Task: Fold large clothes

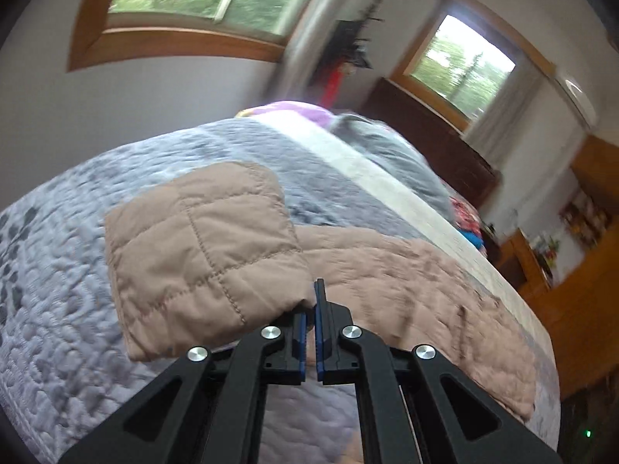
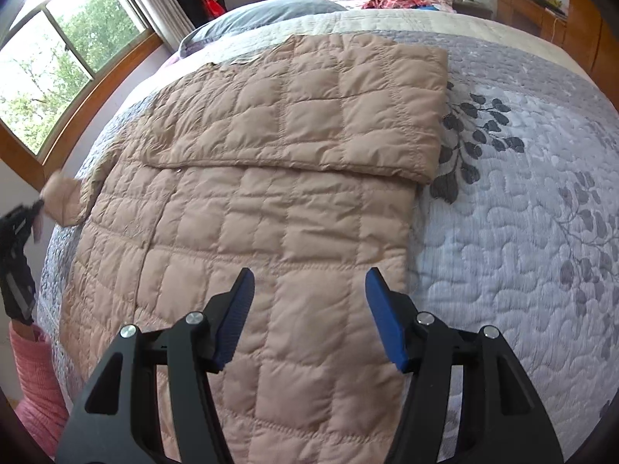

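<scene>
Jacket (image 2: 247, 208) tan, quilted, partly folded

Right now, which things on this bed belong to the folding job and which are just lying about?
Job: tan quilted padded jacket; its sleeve end, pinched in the left gripper.
Lying about: grey pillow; red patterned cloth; purple fabric.

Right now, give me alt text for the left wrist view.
The left gripper, shut, pinches a sleeve of a tan quilted jacket and holds it above a grey quilted bedspread; two windows behind.
</scene>
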A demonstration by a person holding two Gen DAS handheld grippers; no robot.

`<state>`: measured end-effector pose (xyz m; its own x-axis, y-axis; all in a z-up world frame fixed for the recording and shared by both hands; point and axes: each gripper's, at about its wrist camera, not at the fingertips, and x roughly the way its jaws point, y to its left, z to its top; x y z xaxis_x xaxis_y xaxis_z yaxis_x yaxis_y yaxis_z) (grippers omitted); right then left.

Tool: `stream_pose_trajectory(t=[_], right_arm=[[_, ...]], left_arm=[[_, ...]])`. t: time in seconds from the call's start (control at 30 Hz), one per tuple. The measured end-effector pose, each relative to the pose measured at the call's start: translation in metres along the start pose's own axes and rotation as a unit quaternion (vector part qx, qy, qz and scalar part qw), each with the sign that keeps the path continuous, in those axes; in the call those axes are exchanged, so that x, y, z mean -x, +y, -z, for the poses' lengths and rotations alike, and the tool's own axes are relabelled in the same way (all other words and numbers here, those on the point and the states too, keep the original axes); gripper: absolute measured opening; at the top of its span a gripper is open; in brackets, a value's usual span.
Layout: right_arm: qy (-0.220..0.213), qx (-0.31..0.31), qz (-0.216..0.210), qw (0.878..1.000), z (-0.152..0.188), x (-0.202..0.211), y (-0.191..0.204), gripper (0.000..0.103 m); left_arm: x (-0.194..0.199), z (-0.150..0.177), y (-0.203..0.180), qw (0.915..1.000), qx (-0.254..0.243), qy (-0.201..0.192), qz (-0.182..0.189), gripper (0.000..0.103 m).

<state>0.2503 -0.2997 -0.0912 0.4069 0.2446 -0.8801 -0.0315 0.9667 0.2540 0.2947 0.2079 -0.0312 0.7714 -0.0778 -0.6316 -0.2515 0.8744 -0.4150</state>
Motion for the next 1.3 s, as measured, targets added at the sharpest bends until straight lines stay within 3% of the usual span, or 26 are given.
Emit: stream_pose_trajectory(t=[0.13, 0.37, 0.5, 0.63, 0.93, 1.0, 1.13, 1.2, 1.3], right_arm=[[0.004, 0.004, -0.013, 1.000, 0.007, -0.001, 0.007, 0.060], [0.007, -0.003, -0.012, 1.000, 0.010, -0.009, 0.003, 0.060], [0.009, -0.007, -0.011, 1.000, 0.010, -0.012, -0.001, 0.060], [0.009, -0.011, -0.014, 1.000, 0.010, -0.015, -0.005, 0.059], [0.014, -0.017, -0.019, 1.000, 0.011, -0.022, -0.012, 0.059], [0.016, -0.019, -0.019, 1.000, 0.010, -0.021, -0.012, 0.059], [0.016, -0.012, -0.007, 1.000, 0.005, -0.017, -0.005, 0.059], [0.015, -0.003, -0.009, 1.000, -0.001, -0.013, 0.003, 0.059], [0.018, 0.015, -0.022, 0.999, -0.017, -0.009, 0.024, 0.059]], left_arm=[[-0.012, 0.009, -0.062, 0.9973, -0.063, 0.015, 0.036, 0.003], [-0.039, 0.044, -0.167, 0.9819, -0.156, 0.051, 0.095, 0.003], [-0.068, 0.068, -0.208, 0.9712, -0.191, 0.089, 0.112, 0.003], [-0.100, 0.086, -0.226, 0.9646, -0.200, 0.130, 0.113, 0.003], [-0.138, 0.117, -0.224, 0.9492, -0.213, 0.203, 0.111, 0.006], [-0.132, 0.116, -0.217, 0.9476, -0.199, 0.215, 0.127, 0.012], [-0.098, 0.111, -0.198, 0.9382, -0.182, 0.236, 0.177, 0.045], [-0.077, 0.102, -0.179, 0.9350, -0.164, 0.242, 0.201, 0.045], [-0.054, 0.080, -0.150, 0.9425, -0.137, 0.222, 0.209, 0.045]])
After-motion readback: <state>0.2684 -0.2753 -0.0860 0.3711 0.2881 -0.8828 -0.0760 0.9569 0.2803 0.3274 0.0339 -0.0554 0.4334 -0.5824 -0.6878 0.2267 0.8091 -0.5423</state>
